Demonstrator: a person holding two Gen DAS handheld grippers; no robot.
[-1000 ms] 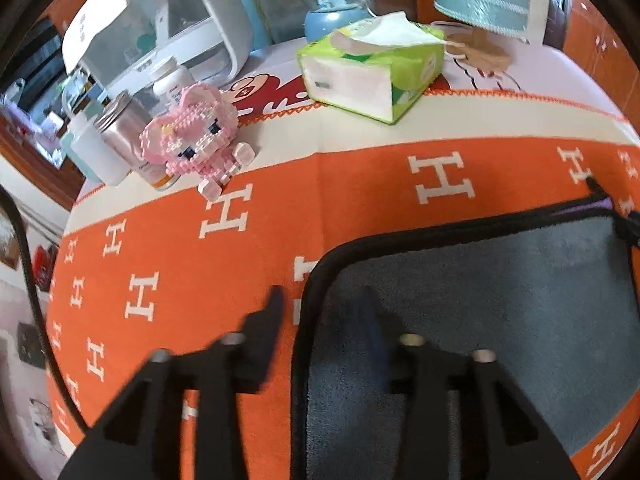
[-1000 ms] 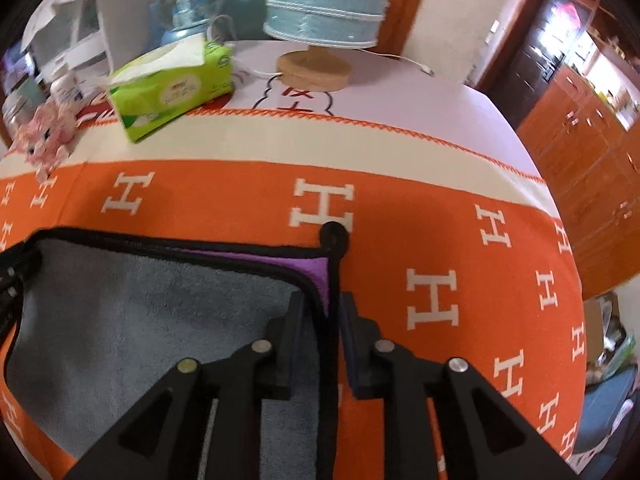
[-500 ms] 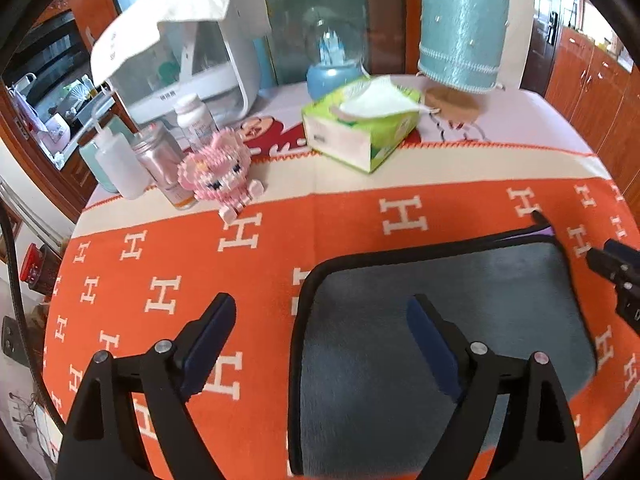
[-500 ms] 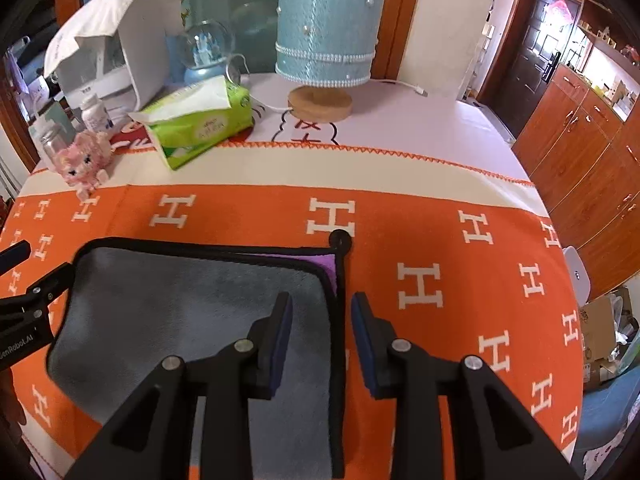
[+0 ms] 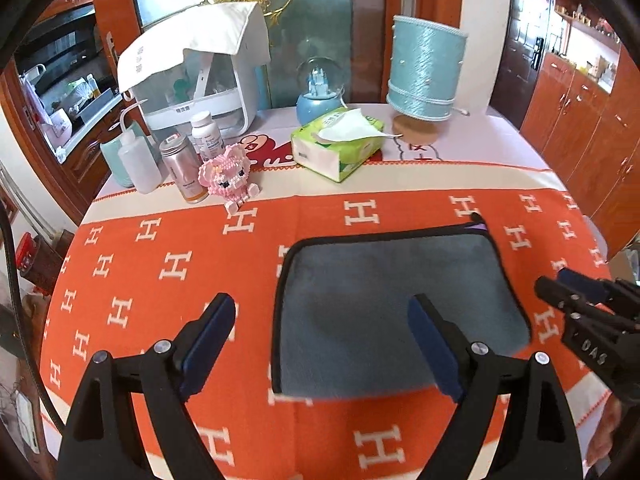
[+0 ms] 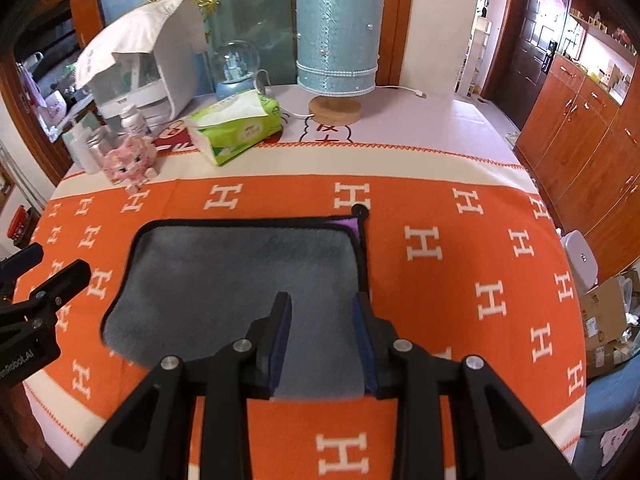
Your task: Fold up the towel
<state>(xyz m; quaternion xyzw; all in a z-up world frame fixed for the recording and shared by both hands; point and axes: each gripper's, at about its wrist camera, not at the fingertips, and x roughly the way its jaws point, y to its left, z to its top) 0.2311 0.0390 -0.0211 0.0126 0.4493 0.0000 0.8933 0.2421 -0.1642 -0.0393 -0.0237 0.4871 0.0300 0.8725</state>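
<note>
Towel (image 5: 394, 312), grey with black edging, lies flat and folded on the counter (image 5: 160, 240), which wears an orange cloth with white H marks. A purple strip of its underside peeks out at its far right corner (image 6: 352, 226), where a small black loop sticks out past the edge.

Left claw (image 5: 322, 322) is wide open, holding nothing; one finger is over the orange cloth left of the towel, the other over the towel's grey middle. Whether the fingers touch the surface, cannot tell.

Right claw (image 6: 322, 322) is partly open with a clear gap, gripping nothing; its fingers sit over the towel's near right part, the right finger roughly over the black right edge. In the left view the right claw (image 5: 560, 284) shows just off the towel's right side; in the right view the left claw (image 6: 40, 268) shows off the towel's left side.

Beyond the towel: tissue pack (image 5: 338, 142), green, far side of the cloth. Lamp (image 5: 424, 76), blue shade on a wooden base, behind and right of the tissues. Snow globe (image 5: 320, 96) behind the tissues. Pink brick toy (image 5: 228, 174) far left of the towel, with bottles (image 5: 140, 160) and a tin (image 5: 182, 168) beside it. White appliance (image 5: 208, 76) behind those.
</note>
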